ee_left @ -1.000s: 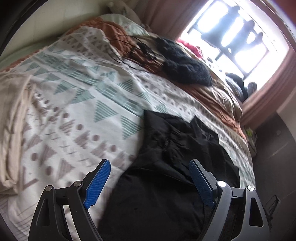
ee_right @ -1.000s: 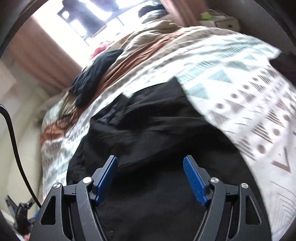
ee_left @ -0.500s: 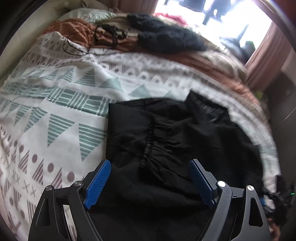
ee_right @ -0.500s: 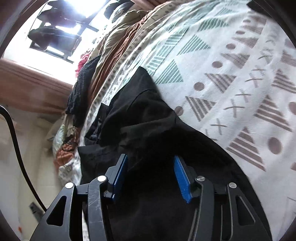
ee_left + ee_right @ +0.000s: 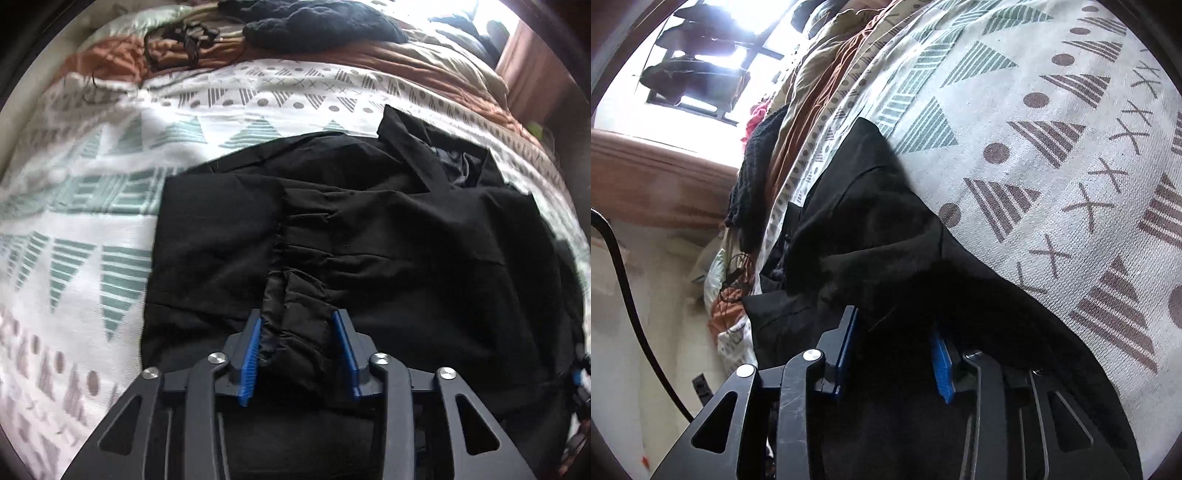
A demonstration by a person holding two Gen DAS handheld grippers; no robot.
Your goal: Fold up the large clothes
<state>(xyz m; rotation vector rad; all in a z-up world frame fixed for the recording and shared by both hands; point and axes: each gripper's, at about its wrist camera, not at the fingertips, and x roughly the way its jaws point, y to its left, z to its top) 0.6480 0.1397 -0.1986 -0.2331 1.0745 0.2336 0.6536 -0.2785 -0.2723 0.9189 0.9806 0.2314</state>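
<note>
Large black woven garment [image 5: 369, 229] lies crumpled, unfolded, on the bed's white geometric-print cover [image 5: 92, 229]; left claw [image 5: 297, 345] pinches its gathered seam, right claw [image 5: 894, 354] apparently bites a fold too, though dark; folding barely begun.

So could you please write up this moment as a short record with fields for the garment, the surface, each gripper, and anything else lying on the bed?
garment: black garment, spread flat, gathered seam down its middle
surface: bedspread with triangle, dot and cross print
left gripper: closing around a raised bunch of the gathered black fabric
right gripper: jaws partly closed with black fabric between them
other items: dark knitted garment and rust-brown blanket at the far side
</note>
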